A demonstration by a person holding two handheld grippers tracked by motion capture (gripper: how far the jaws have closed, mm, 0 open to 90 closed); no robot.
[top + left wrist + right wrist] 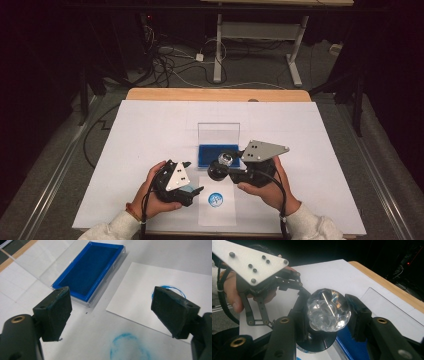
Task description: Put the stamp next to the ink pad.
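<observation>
A stamp with a clear faceted knob [328,308] and a black round base [216,171] hangs over the near edge of the blue ink pad [210,155]. My right gripper [328,312] is shut on the knob, one pad on each side; in the high view this gripper [228,161] sits just right of the pad. The left gripper [112,312] stands open with nothing between its jaws, low over the table left of a white paper slip [217,212]. That slip carries a round blue stamp print [216,199]. In the left gripper view the print [172,287] is partly hidden behind one jaw.
The ink pad's clear lid [218,132] stands upright at its far side. A white sheet [150,130] covers the wooden table [215,94]. A faint blue ring smudge [127,345] marks the sheet near the left gripper. Cables and a desk frame lie on the floor beyond.
</observation>
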